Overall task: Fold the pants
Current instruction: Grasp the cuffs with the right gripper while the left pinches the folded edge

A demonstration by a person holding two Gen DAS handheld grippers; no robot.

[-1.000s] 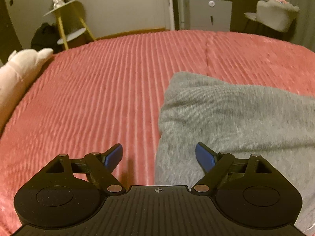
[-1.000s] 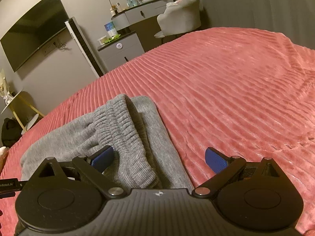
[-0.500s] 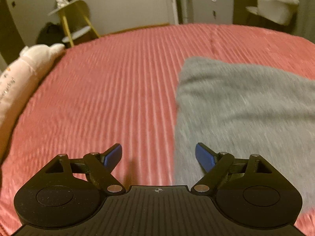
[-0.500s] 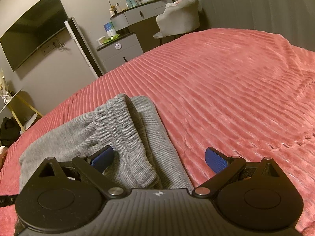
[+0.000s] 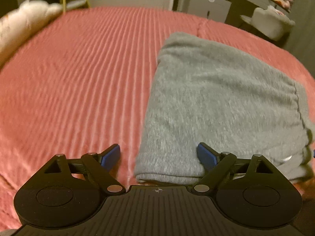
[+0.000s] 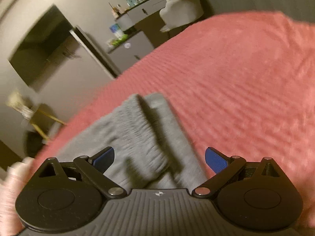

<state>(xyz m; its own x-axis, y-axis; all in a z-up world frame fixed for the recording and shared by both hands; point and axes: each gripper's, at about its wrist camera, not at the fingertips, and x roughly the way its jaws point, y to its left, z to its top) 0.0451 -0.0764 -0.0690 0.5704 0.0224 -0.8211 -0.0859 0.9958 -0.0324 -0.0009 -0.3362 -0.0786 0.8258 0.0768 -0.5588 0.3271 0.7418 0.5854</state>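
Left wrist view: the left hand-held gripper (image 5: 158, 155) is hanging over the near left corner of the gray pants (image 5: 222, 102), and its jaws are opening. The corner is sitting loosely in the gap, nothing pinching it; one blue pad (image 5: 206, 156) is over the fabric, the other over the bare cover. The pants are lying folded into a thick rectangle on the pink ribbed bedspread (image 5: 78, 78), toward the right side of the bed. A white plush toy (image 5: 21, 23) is lying at the far left edge, pretty blurry.

Right wrist view: everything is smearing a bit here. The right hand-held gripper (image 6: 159, 157) is sitting with its jaws wide apart above the other end of the pants (image 6: 137, 129), gripping nothing. The ribbed waistband (image 6: 135, 122) is lying on top, running away from the camera. A gray cabinet (image 6: 132, 51) and a dark TV (image 6: 43, 45) are showing beyond the bed.
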